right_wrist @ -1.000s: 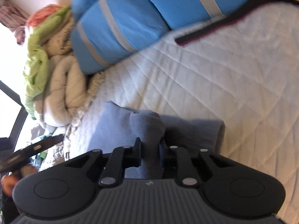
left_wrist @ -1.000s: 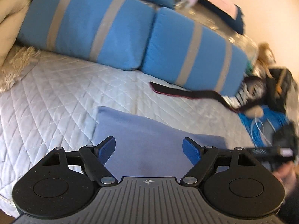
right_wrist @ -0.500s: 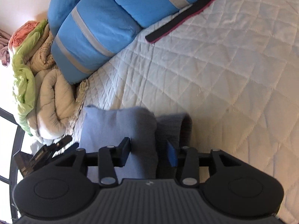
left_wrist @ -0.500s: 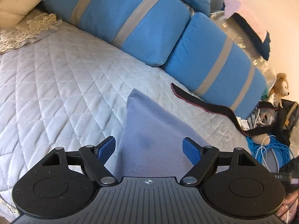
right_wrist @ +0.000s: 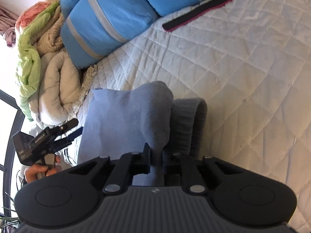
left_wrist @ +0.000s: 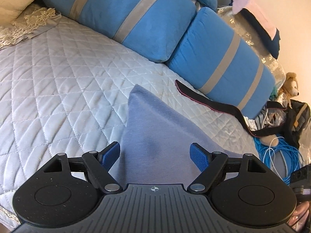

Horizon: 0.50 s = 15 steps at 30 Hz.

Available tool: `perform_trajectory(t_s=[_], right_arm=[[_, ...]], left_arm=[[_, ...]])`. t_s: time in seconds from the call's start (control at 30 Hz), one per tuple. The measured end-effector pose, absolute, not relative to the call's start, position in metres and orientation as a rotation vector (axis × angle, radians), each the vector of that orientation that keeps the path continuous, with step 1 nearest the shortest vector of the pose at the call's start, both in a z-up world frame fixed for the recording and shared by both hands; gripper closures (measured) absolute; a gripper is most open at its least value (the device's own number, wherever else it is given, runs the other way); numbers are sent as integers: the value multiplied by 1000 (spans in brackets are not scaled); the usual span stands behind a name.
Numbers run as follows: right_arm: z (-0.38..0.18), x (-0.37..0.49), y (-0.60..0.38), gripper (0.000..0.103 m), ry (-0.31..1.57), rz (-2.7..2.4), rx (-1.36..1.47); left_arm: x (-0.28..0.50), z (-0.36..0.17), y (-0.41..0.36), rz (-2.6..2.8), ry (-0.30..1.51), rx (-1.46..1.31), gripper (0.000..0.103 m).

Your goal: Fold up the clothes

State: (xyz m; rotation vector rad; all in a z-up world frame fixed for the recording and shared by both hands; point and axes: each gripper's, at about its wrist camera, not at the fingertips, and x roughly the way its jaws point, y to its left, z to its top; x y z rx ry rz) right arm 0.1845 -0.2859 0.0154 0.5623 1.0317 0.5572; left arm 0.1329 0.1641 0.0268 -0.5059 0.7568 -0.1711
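The periwinkle garment (right_wrist: 124,116) lies on the quilted bedspread (right_wrist: 243,68) near the bed's front edge, partly folded; its soft, fleecy cloth has a matte nap, one corner pointing toward the pillows in my left view, a rounded hump and a grey ribbed cuff (right_wrist: 186,120) beside it in my right view; my right gripper (right_wrist: 157,161) is closing its jaws on a bunched fold of that cloth, which sits pinched between them, while my left gripper (left_wrist: 155,153) hovers over the flat panel with its jaws spread wide and nothing in them. The risk, as I judge it, is that my right pinch has taken only the top layer — thick, springy fabric like this slides against itself, so a pull could drag the fold askew or let the hump slump open; the slick-looking diamond quilting would let the whole piece skate rather than stay put. Farther out, a black strap with a magenta edge (left_wrist: 210,101) trails across the bedspread, below the plump blue pillows with grey stripes (left_wrist: 140,13) — close enough to snag a swung sleeve.
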Motion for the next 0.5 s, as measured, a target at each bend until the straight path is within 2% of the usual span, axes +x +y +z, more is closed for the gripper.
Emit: perform_trajectory(t_s=[0.07,0.13,0.17,0.2,0.27,0.4,0.5], right_arm=[[16,186,-289,91,1028,551,575],[14,187,-286,84,1047,545,562],[13,188,-285,76,1055,543,550],[14,188,-285,55,1047,538,546],[18,188,-289,42,1008,525,561],[27,194,-298,39,933,507,618],[28,204,-296,42,917,469,621]], left_arm=[[132,26,167,-168,759,-519,25],[133,25,168,-169,764,-528,25],[133,25,168,-171,766,-530,25],[134,26,167,-173,765,-530,25],[134,26,166,-178,765,-529,25],[136,26,161,-187,774,-513,25],[138,25,159,-190,781,-508,25]])
